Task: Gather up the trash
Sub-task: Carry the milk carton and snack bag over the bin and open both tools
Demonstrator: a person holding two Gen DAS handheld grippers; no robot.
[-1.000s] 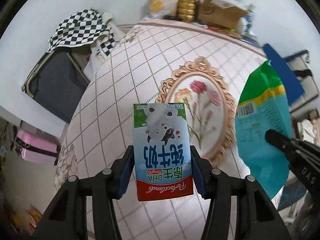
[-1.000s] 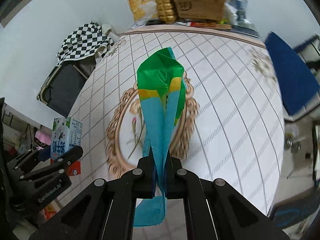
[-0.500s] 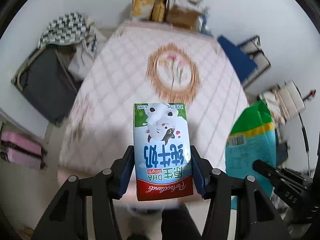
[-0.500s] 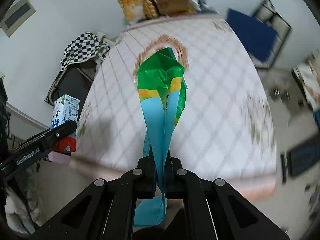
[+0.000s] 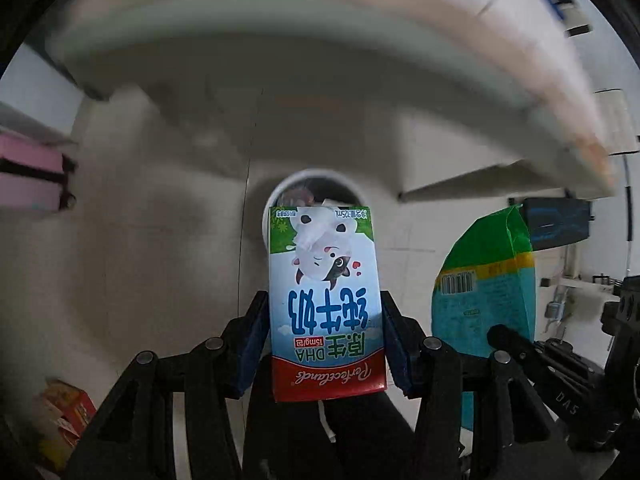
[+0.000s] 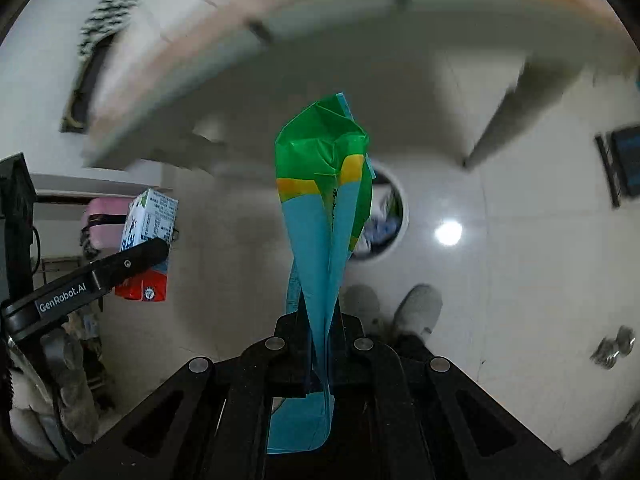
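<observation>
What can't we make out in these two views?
- Bin contents: left view, carton covers most of its mouth; right view, bag does.
- Table surface: motion-blurred in both views.
- Bag's bottom: right view, behind right gripper.

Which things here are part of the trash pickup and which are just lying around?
Part of the job:
- milk carton in left gripper
- green and blue bag in right gripper
- round bin on the floor

Lying about:
- pink case
- checkered cloth
</observation>
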